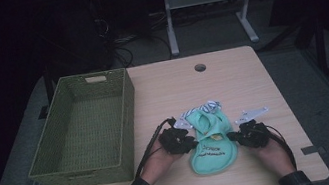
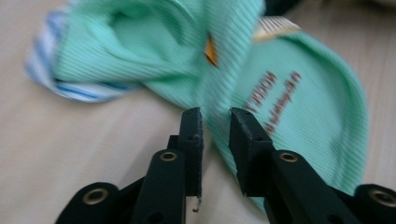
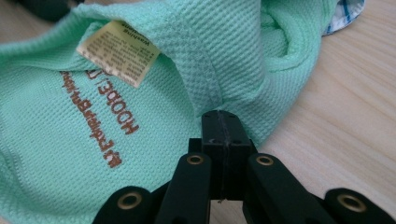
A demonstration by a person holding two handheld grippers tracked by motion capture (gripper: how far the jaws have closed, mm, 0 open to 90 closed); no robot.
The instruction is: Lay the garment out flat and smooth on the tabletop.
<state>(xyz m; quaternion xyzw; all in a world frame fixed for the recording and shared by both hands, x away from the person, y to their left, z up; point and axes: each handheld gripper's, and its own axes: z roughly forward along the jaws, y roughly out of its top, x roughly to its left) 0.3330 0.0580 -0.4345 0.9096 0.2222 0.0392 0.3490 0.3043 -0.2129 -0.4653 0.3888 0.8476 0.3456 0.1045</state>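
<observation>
A mint-green bib (image 1: 211, 149) with brown lettering lies on the wooden table (image 1: 236, 80), and its blue-striped white part (image 1: 208, 107) is at the far end. My left gripper (image 1: 192, 142) is at the bib's left edge. In the left gripper view its jaws (image 2: 215, 116) stand apart, with the bib's (image 2: 299, 98) edge in the gap and not pressed. My right gripper (image 1: 231, 136) is at the bib's right edge. In the right gripper view its jaws (image 3: 219, 114) are shut on a fold of the bib (image 3: 56, 154), just below the sewn care label (image 3: 116, 51).
A green woven basket (image 1: 128, 114) with nothing in it stands on the table's left side, close to my left hand. A round cable hole (image 1: 200, 68) is at the table's far edge. Beyond the table are a white desk frame (image 1: 170, 25) and cables on the floor.
</observation>
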